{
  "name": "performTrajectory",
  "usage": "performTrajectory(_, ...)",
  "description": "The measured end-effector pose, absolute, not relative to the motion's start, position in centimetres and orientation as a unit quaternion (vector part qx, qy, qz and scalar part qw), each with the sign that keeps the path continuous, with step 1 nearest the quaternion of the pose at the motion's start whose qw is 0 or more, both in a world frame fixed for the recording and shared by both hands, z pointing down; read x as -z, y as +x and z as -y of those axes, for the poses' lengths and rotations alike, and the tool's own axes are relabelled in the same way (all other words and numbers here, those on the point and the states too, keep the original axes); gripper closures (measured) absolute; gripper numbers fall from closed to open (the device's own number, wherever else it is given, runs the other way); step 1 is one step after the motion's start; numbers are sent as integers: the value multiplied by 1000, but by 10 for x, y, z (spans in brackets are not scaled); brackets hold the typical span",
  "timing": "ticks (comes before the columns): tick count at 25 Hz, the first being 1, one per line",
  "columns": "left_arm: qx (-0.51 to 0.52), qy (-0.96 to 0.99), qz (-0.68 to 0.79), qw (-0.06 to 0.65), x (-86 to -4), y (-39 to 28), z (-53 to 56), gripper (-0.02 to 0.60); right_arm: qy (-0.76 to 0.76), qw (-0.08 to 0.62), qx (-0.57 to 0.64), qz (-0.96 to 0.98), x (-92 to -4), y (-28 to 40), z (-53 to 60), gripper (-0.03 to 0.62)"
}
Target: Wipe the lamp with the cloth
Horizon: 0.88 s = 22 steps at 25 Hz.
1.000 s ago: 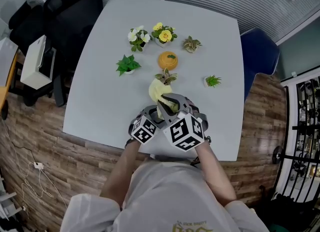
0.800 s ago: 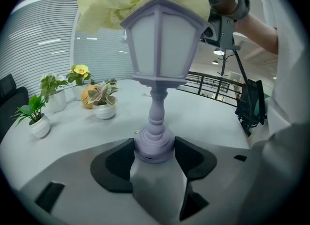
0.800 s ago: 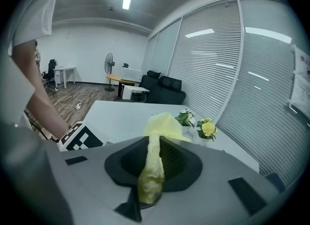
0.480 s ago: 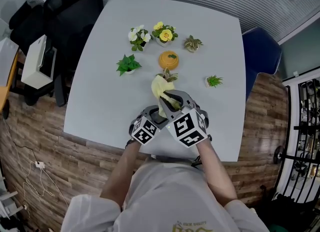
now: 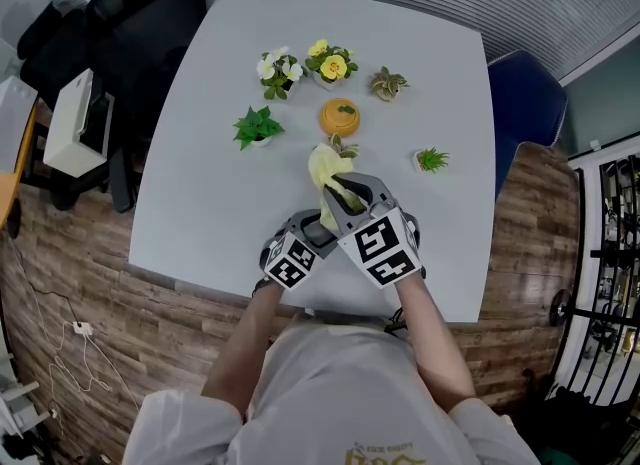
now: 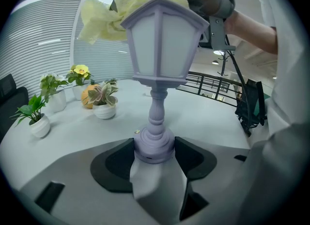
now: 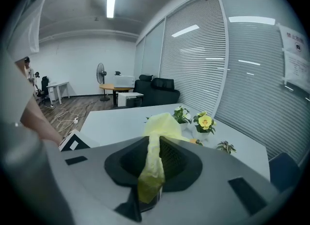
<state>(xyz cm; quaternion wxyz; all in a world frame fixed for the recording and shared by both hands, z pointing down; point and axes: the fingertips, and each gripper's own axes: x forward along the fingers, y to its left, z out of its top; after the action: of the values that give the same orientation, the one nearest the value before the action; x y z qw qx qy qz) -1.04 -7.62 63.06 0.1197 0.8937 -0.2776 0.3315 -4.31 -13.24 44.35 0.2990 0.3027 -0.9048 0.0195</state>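
Two grippers are in use, both clenched. The left gripper [image 6: 154, 152] is closed on the lamp [image 6: 162, 45], w/ the jaws pressed against either side of its round foot. The lamp is held upright at the near part of the table [image 5: 210, 163]. Whether the foot rests on the tabletop can't be told. The right gripper [image 7: 151, 168] is shut on the cloth [image 7: 157, 122]: a yellow strip is pinched between the jaws and the rest is bunched beyond the tips.

In the left gripper view the cloth is seen laid over the lamp's roof, touching the peak and the far-left slope, w/ the right gripper directly above it. The wipe is judged to be under way, approx. at an early stage, since only the top is in contact. The white panes, the turned stem and the foot are seen bare, w/ no cloth on them. No dust or marks are visible, so what is already clean can't be judged.

What is left, prob.: the sides of the lantern head, then the stem. The foot is covered by the left jaws, so a regrip would be needed there.

Several potted plants [image 5: 258, 128] and an orange pot [image 5: 339, 116] are set further back on the table, w/ the nearest plant close behind the cloth.
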Motion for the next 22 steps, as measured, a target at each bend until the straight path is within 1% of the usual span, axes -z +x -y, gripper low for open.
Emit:
performTrajectory(5,-331,894,277,121,-631,-11,77,319,324,269,-74,904,-447,-34,144,522)
performTrajectory(11,-333,893,277,121,-631,-11,77,319,350,287,-74,889,-458,-11,155,523)
performTrajectory(19,-332,894,276,122,-631,-11,76,319,360,207,-177,892,-466,7,156,523)
performTrajectory(22,-332,894,276,122,-631,-12,77,318,356,187,-195,895,-469,10,157,523)
